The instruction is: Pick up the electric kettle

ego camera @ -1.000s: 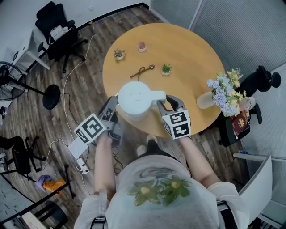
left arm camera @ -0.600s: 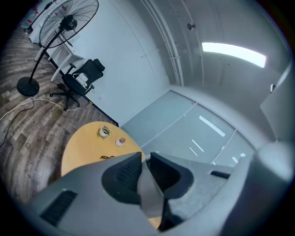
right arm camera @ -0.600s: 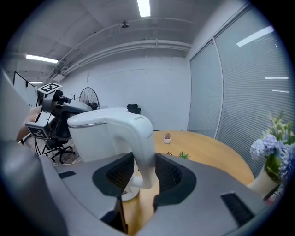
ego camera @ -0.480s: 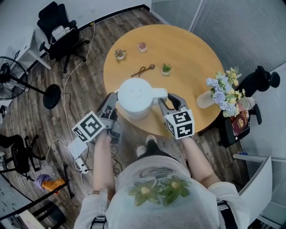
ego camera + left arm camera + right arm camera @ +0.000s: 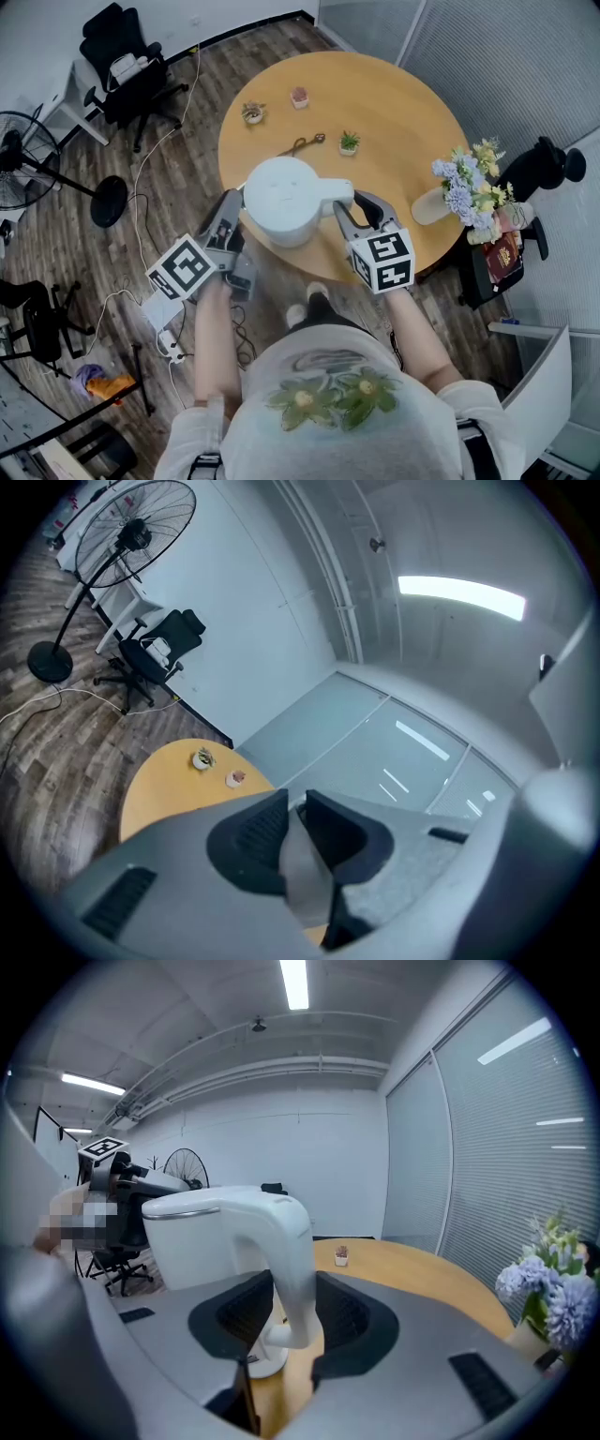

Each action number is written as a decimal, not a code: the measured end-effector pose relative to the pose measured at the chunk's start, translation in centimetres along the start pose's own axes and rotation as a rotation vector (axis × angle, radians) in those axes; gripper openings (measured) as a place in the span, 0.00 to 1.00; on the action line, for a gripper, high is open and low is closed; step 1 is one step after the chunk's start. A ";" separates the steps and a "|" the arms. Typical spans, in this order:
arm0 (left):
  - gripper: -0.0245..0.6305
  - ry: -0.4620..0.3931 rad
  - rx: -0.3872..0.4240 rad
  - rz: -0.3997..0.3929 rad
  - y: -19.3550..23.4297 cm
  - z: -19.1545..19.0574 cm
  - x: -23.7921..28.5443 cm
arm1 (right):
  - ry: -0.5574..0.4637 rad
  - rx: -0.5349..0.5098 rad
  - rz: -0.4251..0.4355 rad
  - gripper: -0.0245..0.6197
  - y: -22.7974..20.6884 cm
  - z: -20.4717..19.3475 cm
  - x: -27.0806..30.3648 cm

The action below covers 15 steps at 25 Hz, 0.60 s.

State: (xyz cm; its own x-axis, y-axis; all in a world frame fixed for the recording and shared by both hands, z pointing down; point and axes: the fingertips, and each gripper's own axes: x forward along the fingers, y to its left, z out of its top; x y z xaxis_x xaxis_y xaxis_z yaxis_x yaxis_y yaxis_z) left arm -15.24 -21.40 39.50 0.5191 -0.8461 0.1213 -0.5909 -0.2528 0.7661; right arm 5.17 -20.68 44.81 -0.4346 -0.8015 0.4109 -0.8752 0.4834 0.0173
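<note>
Round wooden table (image 5: 403, 103) under kettle (image 5: 284, 194), plank floor (image 5: 187, 187)

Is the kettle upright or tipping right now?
Upright. The kettle shows its round top squarely to the head view, and in the right gripper view its body sits level, handle clamped in the right gripper.

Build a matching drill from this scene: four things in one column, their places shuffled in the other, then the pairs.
1. electric kettle
2. flowers
3. fan
4. green potted plant

A. on the floor, left of the table
B. at the table's right edge
C. handle in the right gripper
D. near the table's middle

Pairs: 1-C, 2-B, 3-A, 4-D
</note>
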 end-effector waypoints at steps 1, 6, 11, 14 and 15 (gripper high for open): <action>0.13 -0.002 0.006 0.000 -0.1 0.1 -0.1 | -0.004 0.000 0.000 0.28 0.1 0.1 -0.1; 0.13 -0.014 0.013 -0.005 -0.6 0.5 -0.9 | -0.021 -0.005 0.003 0.28 0.6 0.8 -0.7; 0.13 -0.026 0.013 -0.014 -1.0 0.7 -1.7 | -0.035 -0.009 0.004 0.28 1.1 1.1 -1.4; 0.13 -0.029 0.018 -0.027 -1.2 0.7 -2.1 | -0.040 -0.010 0.004 0.28 1.4 1.2 -1.7; 0.13 -0.030 0.007 -0.024 -1.2 0.6 -2.2 | -0.042 -0.011 0.004 0.28 1.5 1.2 -1.9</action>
State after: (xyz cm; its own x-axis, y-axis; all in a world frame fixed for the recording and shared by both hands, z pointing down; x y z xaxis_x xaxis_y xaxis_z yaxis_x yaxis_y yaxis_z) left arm -16.07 -19.48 37.96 0.5145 -0.8533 0.0842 -0.5830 -0.2762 0.7641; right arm 4.44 -18.90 42.96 -0.4466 -0.8135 0.3725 -0.8713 0.4901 0.0255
